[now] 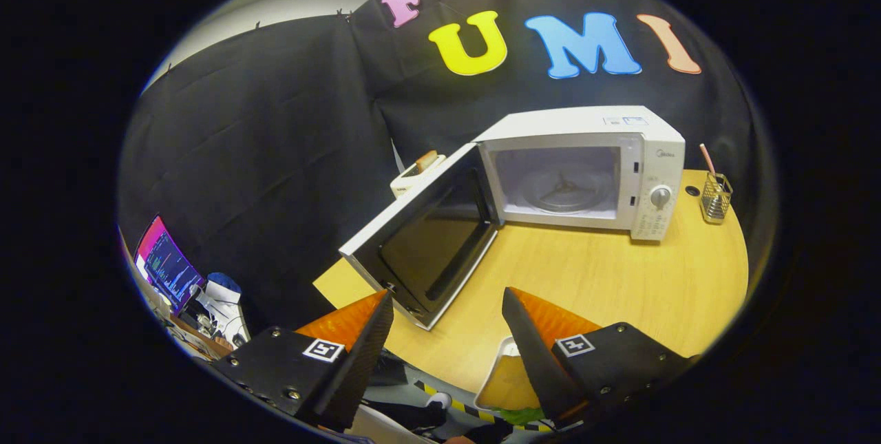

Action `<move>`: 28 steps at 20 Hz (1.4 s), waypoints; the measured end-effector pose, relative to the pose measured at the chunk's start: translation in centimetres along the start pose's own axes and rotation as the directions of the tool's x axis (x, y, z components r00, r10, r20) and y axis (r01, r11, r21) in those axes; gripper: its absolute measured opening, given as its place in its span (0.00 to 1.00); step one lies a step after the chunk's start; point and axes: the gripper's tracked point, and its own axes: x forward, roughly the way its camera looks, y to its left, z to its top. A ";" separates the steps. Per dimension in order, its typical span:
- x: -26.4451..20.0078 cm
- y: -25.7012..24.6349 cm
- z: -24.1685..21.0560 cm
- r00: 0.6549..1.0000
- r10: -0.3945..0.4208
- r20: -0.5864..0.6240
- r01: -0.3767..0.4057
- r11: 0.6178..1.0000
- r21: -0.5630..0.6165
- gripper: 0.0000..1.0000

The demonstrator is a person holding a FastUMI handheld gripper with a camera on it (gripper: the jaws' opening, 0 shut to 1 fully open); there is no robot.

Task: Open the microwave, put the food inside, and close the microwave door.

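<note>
White microwave (585, 172) stands at the far side of the wooden counter (585, 286), door (423, 248) swung open leftward, cavity empty. Tongs (447, 306) hover spread apart, gripping nothing. Food tray (506, 378) lies near, beside the right finger.

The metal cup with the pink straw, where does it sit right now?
In the gripper view the cup stands on the wooden table, just right of the open microwave, well beyond the open gripper.

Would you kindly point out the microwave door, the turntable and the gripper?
microwave door (430, 241), gripper view, on its dark inner window.
turntable (563, 191), gripper view, on the glass plate inside the cavity.
gripper (447, 303), gripper view, midway between its open fingertips.
</note>
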 end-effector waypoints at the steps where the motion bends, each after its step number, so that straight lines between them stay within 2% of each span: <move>1: -0.1 -1.4 -0.8 1.000 -0.013 -0.024 0.013 1.000 0.002 0.96; 6: 0.1 -6.5 -5.0 0.989 -0.046 -0.141 0.049 0.999 0.022 0.96; 11: 0.7 -9.3 -9.5 0.966 -0.031 -0.257 0.052 0.996 0.076 0.96; 18: 1.2 -9.7 -13.1 0.932 0.016 -0.362 0.055 0.981 0.185 0.96; 21: 1.0 -9.6 -13.1 0.925 0.022 -0.380 0.075 0.968 0.240 0.50; 22: 1.0 -9.3 -12.6 0.931 0.034 -0.364 0.074 0.958 0.278 0.50; 23: 0.7 -8.8 -12.4 0.929 0.056 -0.365 0.062 0.951 0.304 0.35; 24: 0.6 -9.0 -11.7 0.935 0.038 -0.354 0.078 0.948 0.308 0.35; 25: 0.4 -8.8 -11.5 0.938 0.029 -0.345 0.080 0.951 0.298 0.25; 28: 0.1 -8.0 -9.1 0.953 0.024 -0.303 0.070 0.952 0.297 0.25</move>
